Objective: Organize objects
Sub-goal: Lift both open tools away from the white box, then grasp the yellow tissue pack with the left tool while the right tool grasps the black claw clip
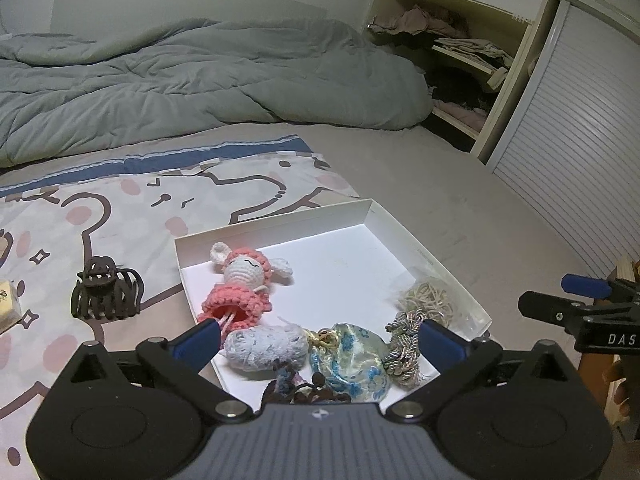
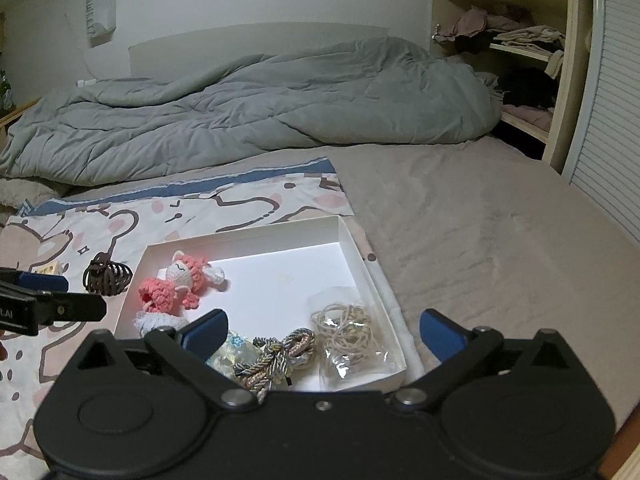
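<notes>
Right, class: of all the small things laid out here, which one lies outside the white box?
The dark brown hair claw clip: it sits on the patterned sheet left of the white box, while the others lie inside.

My left gripper [image 1: 318,338] has a matte black body with two round housings, a ribbed grey centre plate bearing a small white mark, silver pivot screws, and angular black arms ending in blue pads. My right gripper [image 2: 322,330] is built alike, though its centre section is plain black. White lettering marks the side of each black frame.
</notes>
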A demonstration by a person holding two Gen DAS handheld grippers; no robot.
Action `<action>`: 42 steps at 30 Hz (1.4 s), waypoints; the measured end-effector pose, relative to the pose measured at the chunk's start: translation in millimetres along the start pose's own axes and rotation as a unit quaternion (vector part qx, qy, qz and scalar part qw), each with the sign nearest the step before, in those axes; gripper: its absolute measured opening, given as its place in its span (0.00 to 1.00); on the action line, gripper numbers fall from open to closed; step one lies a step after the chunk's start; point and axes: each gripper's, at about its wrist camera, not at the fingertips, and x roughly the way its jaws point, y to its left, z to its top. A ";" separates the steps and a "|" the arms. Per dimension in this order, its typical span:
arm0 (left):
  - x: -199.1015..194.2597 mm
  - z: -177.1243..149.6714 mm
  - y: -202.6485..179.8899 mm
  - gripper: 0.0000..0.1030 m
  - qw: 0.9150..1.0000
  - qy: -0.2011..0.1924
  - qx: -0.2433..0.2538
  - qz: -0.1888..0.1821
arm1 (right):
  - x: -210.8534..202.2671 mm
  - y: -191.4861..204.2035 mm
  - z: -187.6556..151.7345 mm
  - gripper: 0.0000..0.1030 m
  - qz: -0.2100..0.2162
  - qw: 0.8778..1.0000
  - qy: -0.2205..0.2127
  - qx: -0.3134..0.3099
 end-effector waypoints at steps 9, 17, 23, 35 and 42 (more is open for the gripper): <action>-11.1 1.6 22.6 1.00 1.000 -0.010 -0.004 0.019 | 8.3 12.1 1.7 1.00 0.007 1.000 0.003 0.009; -30.4 4.2 67.0 1.00 0.998 -0.021 -0.027 0.048 | 19.7 44.9 13.3 1.00 0.021 1.000 0.000 0.005; -48.2 5.4 103.3 1.00 0.996 -0.034 -0.045 0.073 | 29.6 79.6 22.6 1.00 0.042 0.999 0.000 -0.006; -75.0 -0.4 166.5 1.00 0.989 -0.048 -0.067 0.126 | 45.4 153.1 35.2 1.00 0.092 0.996 -0.003 -0.017; -81.9 -3.3 198.7 1.00 0.984 -0.049 -0.080 0.149 | 57.9 186.5 39.9 1.00 0.115 0.993 -0.002 -0.022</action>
